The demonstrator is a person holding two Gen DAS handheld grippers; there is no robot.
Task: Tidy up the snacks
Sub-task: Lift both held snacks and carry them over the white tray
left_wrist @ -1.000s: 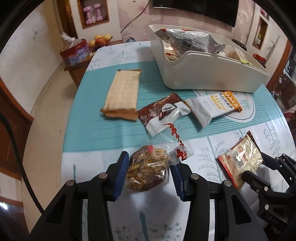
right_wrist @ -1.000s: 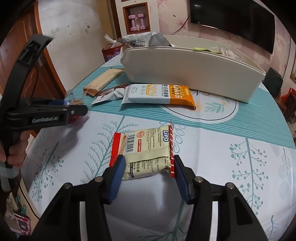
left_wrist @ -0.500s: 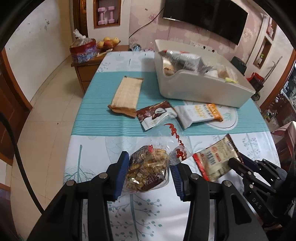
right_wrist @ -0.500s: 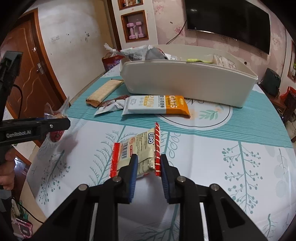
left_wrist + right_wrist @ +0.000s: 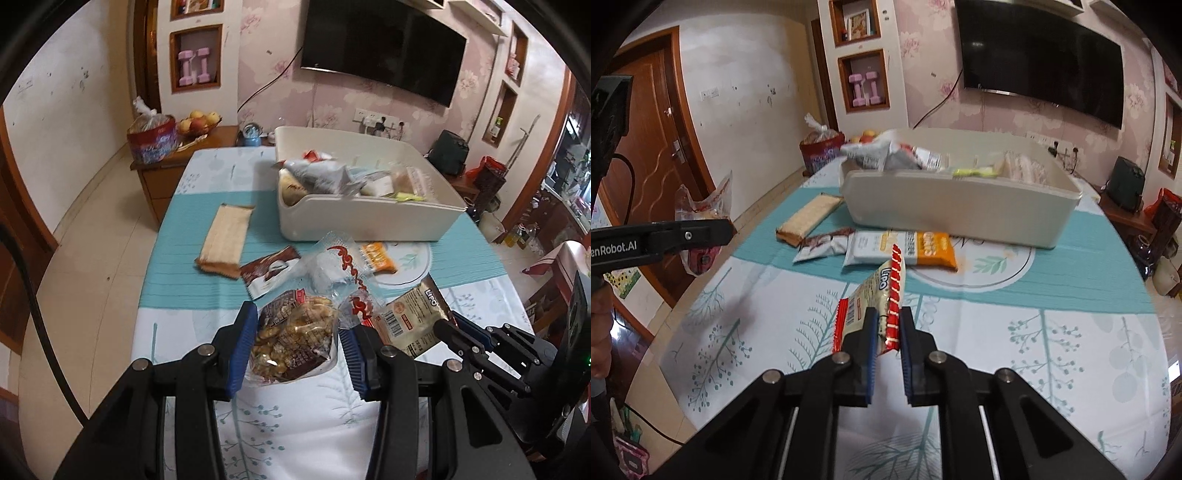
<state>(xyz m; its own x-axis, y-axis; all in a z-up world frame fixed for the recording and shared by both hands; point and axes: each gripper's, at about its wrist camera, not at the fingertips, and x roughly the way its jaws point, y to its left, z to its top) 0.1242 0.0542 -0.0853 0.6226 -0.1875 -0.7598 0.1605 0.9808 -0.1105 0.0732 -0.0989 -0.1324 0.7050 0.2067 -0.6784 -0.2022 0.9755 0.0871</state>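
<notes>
My left gripper [image 5: 299, 334] is shut on a clear bag of brown nut snacks [image 5: 291, 343], held up above the table. Its side shows in the right wrist view as the left gripper [image 5: 729, 230], with the bag [image 5: 701, 206] hanging from it. My right gripper [image 5: 886, 328] is shut on a cream Lipo packet with red edges [image 5: 882, 291], lifted off the tablecloth and tilted. The same Lipo packet [image 5: 413, 314] appears at the right in the left wrist view. Beyond stands the cream bin [image 5: 369, 218], holding several snack packs.
On the teal stripe of the table lie a long cracker pack [image 5: 227, 236], a brown-and-white packet [image 5: 267, 269] and an orange-and-white oat bar [image 5: 905, 251]. A side cabinet with a red bag [image 5: 151, 138] and fruit stands past the table's far left corner.
The right gripper closed on the Lipo packet and lifted it off the table. The left gripper rose with the nut bag. Both views now look further over the bin.
</notes>
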